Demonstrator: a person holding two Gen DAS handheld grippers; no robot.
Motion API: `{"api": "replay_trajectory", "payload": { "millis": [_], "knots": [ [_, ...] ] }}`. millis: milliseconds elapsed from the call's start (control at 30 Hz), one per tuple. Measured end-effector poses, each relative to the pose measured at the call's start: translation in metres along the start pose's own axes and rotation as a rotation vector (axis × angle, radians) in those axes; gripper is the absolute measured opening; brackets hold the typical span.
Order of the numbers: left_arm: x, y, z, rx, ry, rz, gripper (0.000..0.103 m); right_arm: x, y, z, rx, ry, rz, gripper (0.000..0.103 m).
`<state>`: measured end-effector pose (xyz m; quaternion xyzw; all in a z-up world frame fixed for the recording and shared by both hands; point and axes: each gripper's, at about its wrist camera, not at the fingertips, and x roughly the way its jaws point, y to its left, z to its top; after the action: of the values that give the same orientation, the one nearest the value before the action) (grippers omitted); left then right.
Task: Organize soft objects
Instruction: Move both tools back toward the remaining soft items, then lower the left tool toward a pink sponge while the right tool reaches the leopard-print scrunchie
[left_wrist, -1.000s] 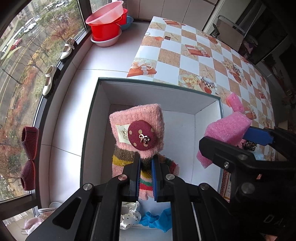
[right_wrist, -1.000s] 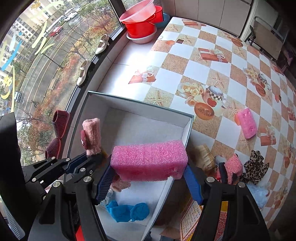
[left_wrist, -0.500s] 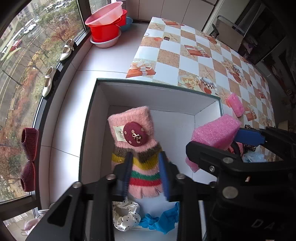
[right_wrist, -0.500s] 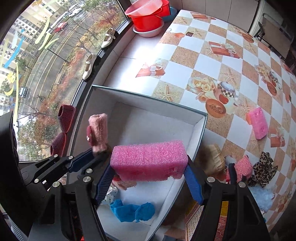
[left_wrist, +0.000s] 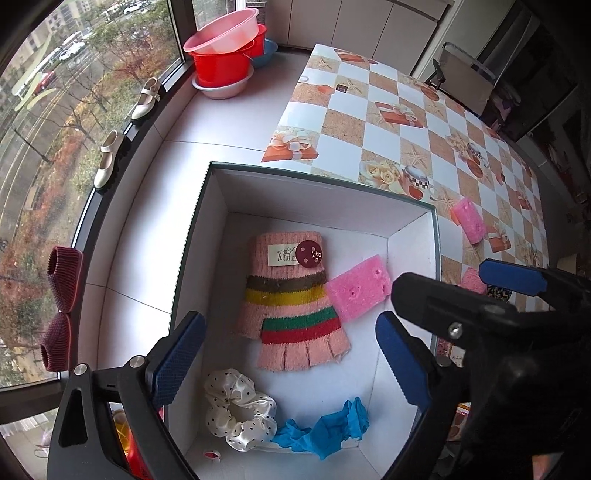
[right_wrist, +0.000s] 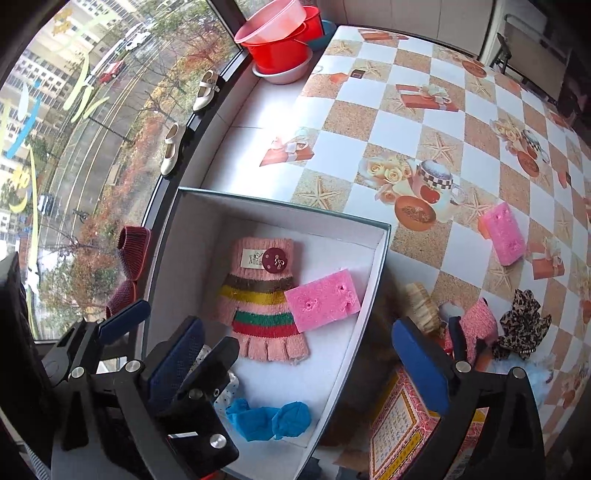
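- We find the left gripper (left_wrist: 290, 360) spread wide with nothing between its blue pads, poised above the white box (left_wrist: 317, 206).
- We find the right gripper (right_wrist: 295, 365) likewise spread and empty, over the box's right wall.
- The striped pink glove (left_wrist: 291, 299) lies flat on the box floor; its sewn label begins "Xm", and the rest sits under a maroon button, so we cannot read it whole.
- A pink sponge (left_wrist: 358, 288) lies in the box, touching the glove's right edge.
- A polka-dot scrunchie (left_wrist: 240, 413) and a blue cloth (left_wrist: 325, 428) lie at the near end of the box.
- Only the right wrist view shows the leopard scrunchie (right_wrist: 522, 325), the bristle brush (right_wrist: 423, 308) and a printed pink carton (right_wrist: 402, 424) on the counter (right_wrist: 369, 110); the carton's writing is too small for us to read.
- Both views show a second pink sponge (right_wrist: 504, 234) on the counter, well apart from the box.
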<state>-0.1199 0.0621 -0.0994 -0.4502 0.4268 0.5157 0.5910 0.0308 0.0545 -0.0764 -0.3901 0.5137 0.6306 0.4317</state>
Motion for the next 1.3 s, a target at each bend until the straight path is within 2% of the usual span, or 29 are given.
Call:
{"api": "replay_trajectory", "payload": {
  "millis": [200, 633, 867, 1000, 1167, 1300],
  "knots": [
    [-0.005, 0.002, -0.003, -0.036, 0.040, -0.037, 0.095, -0.013, -0.007, 0.000, 0.055, 0.001, 0.034, 0.102],
    [-0.038, -0.028, -0.007, -0.011, 0.060, -0.133, 0.095, -0.069, -0.052, -0.020, 0.197, -0.058, 0.095, 0.102],
    [-0.053, -0.075, -0.002, 0.087, 0.067, -0.187, 0.095, -0.097, -0.112, -0.046, 0.324, -0.077, 0.106, 0.102],
    [-0.054, -0.105, 0.002, 0.136, 0.083, -0.213, 0.095, -0.104, -0.161, -0.065, 0.420, -0.085, 0.064, 0.102],
    [-0.045, -0.141, 0.011, 0.171, 0.114, -0.232, 0.095, -0.096, -0.215, -0.081, 0.536, -0.058, 0.028, 0.102],
    [-0.029, -0.166, 0.027, 0.141, 0.157, -0.248, 0.095, -0.081, -0.246, -0.089, 0.587, -0.022, 0.003, 0.102]
  ]
}}
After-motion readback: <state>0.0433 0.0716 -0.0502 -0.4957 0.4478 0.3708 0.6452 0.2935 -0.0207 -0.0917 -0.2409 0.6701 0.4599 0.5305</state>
